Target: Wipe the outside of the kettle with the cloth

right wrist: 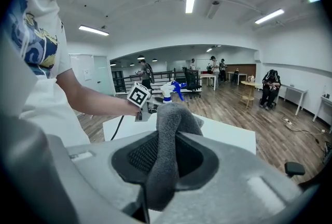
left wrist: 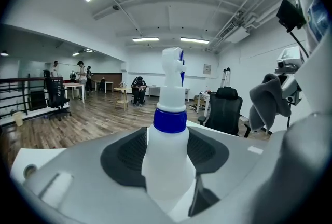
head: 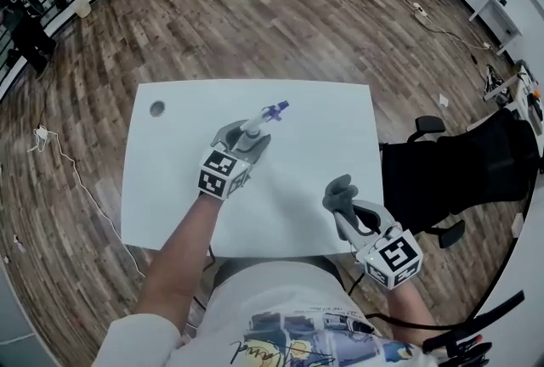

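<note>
Left fingers (left wrist: 122, 155) clench the spray bottle (left wrist: 166, 161) over the tabletop (head: 170, 170), right fingers (right wrist: 140, 158) the cloth (right wrist: 168, 129); the smooth, tilted bottle may slip out.

Bench (head: 323, 119): one, white.
Spray bottle (head: 253, 129): one (white, blue collar).
Cloth (head: 340, 192): one, grey.
Grippers: two, namely left gripper (head: 242, 138) and right gripper (head: 344, 206).
Marker cubes (head: 223, 172): two (one per gripper).
Office chair (head: 459, 174): one, black.
</note>
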Demonstrator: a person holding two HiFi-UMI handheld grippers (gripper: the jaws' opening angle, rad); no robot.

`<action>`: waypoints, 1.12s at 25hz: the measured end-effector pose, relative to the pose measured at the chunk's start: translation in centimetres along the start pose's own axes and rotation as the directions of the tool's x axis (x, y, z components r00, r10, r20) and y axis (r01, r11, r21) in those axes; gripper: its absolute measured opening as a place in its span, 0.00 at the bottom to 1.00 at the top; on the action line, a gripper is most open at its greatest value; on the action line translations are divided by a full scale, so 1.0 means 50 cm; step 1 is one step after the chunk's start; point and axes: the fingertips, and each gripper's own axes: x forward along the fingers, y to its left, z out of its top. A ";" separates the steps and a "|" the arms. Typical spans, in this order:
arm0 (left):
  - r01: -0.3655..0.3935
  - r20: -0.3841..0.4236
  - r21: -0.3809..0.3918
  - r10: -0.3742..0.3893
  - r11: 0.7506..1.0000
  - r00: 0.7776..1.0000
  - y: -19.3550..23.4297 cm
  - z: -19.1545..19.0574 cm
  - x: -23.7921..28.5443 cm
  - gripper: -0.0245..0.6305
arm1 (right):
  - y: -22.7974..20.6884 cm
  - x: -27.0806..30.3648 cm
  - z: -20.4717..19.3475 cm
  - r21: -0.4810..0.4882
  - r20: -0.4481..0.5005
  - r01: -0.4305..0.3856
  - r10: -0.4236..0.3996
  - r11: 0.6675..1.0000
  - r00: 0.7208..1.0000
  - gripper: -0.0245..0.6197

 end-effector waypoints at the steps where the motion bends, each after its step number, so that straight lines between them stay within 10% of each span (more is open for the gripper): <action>1: 0.002 -0.003 0.001 -0.002 1.000 1.000 -0.002 0.001 0.000 0.38 | -0.010 0.002 -0.001 0.005 0.004 -0.006 0.006 1.000 1.000 0.16; 28: 0.215 0.214 -0.235 -0.165 0.948 0.963 -0.172 0.263 -0.204 0.37 | 0.047 0.102 0.281 -0.196 0.294 -0.285 0.334 0.938 0.896 0.16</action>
